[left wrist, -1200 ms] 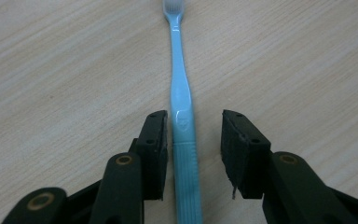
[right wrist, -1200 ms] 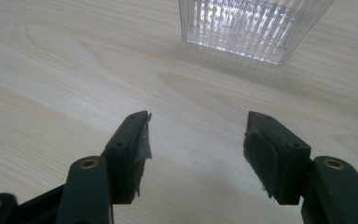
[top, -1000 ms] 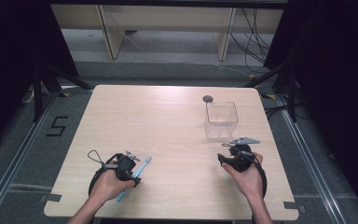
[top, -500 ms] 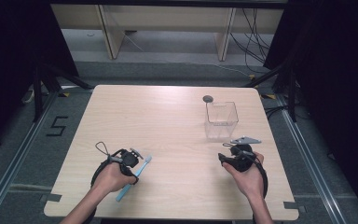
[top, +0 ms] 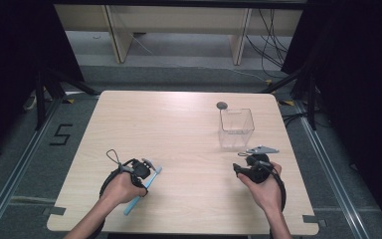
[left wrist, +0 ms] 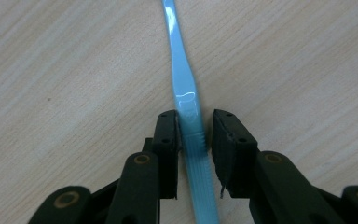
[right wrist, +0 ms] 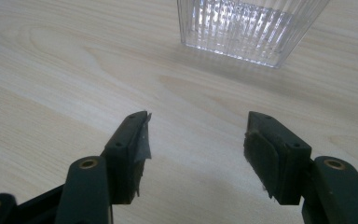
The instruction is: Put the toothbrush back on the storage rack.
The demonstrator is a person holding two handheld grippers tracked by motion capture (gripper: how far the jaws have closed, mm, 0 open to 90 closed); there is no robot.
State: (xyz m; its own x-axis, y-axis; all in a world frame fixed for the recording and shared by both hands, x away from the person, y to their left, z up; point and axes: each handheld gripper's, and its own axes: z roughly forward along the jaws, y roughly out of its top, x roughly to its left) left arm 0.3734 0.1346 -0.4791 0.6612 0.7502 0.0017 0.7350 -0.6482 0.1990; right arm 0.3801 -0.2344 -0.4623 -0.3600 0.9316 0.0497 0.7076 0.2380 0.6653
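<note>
Left gripper [left wrist: 195, 140] straddles the blue toothbrush [left wrist: 186, 100], which lies flat on the bench [top: 179, 124] at its near left. The fingers have just been closing; one pad touches the handle, the other stands just clear. Right gripper [right wrist: 196, 144] rests near the clear cup [right wrist: 247, 28], fingers wide, nothing between.

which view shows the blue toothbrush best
The left gripper view: the toothbrush runs up the middle, close and sharp, its ribbed handle between the left claw jaws, which have just been closing. The high view shows the toothbrush small, slanted on the table and partly under the hand.
</note>
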